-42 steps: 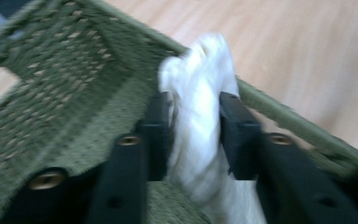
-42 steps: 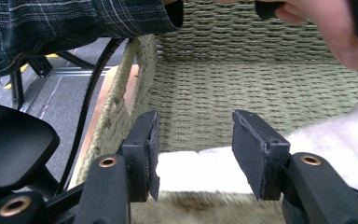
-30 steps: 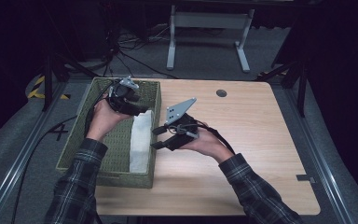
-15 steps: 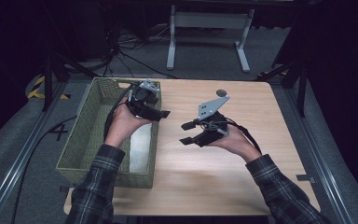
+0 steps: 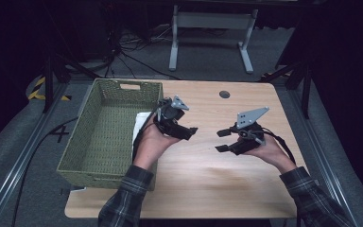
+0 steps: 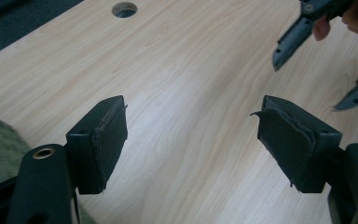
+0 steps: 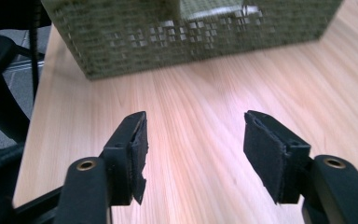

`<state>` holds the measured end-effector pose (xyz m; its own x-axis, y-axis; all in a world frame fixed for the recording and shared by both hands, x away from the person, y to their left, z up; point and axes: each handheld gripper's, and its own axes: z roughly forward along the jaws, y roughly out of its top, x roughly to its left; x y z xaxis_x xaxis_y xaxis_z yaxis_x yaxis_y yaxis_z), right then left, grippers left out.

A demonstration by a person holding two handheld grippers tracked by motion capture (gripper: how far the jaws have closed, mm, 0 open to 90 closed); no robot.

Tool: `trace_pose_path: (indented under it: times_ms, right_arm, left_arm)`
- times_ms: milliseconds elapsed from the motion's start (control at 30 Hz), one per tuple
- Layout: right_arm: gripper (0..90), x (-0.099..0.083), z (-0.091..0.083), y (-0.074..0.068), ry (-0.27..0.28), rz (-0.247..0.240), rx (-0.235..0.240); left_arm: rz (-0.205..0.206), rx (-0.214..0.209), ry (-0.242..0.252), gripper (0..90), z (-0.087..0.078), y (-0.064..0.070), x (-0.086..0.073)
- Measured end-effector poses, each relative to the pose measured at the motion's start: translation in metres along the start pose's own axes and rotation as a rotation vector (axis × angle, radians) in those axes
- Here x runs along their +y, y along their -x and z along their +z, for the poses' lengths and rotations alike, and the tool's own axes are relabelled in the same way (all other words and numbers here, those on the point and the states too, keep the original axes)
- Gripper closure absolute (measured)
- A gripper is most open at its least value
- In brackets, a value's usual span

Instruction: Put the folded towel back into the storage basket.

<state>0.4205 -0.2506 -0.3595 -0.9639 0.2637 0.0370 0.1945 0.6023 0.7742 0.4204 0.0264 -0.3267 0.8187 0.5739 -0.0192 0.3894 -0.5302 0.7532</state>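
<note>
High view: both grippers' jaws gape empty, white object (image 5: 142,124) lying in basket (image 5: 105,137).

The left gripper (image 5: 189,131) is pulling out of the green basket (image 5: 105,142): 1 second back it was sitting over the basket's far end, half a second back at its right rim, and now it is hanging over the bare table (image 5: 203,184) just right of that rim, jaws spread and empty. The right gripper (image 5: 223,141) is drawing away too, from beside the basket's right wall toward the table's right edge, jaws apart and pointing left. The white thing (image 5: 140,124), earlier standing tall against the basket's right wall, is now showing as a small patch low behind the left hand (image 5: 152,141). Both forearms are retreating toward the near edge.
</note>
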Motion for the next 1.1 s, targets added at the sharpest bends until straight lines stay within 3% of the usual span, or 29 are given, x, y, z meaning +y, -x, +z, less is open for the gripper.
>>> trace_pose_path:
  times_ms: [200, 333, 500, 800, 867, 1100]
  right_arm:
    - [35.9, -0.043, -0.002, 0.000, 0.001, 0.050, -0.023]
    - [33.9, -0.065, 0.000, -0.001, -0.008, 0.077, -0.039]
    - [29.7, -0.092, -0.004, -0.004, -0.033, 0.099, -0.086]
    - [24.1, -0.132, -0.018, -0.015, -0.077, 0.123, -0.215]
    - [23.1, -0.139, -0.021, -0.018, -0.081, 0.136, -0.231]
    - [22.0, -0.152, -0.029, -0.020, -0.087, 0.155, -0.281]
  left_arm:
    - [-0.005, -0.036, 0.005, 23.6, 0.023, 0.031, -0.010]
    - [-0.010, -0.051, 0.009, 23.6, 0.037, 0.040, -0.019]
    - [0.013, -0.060, -0.014, 22.7, 0.058, 0.054, -0.036]
    - [0.035, -0.048, -0.076, 18.6, 0.088, 0.063, -0.071]
    - [0.023, -0.043, -0.103, 17.4, 0.095, 0.065, -0.081]
    - [0.053, -0.020, -0.137, 14.0, 0.107, 0.069, -0.095]
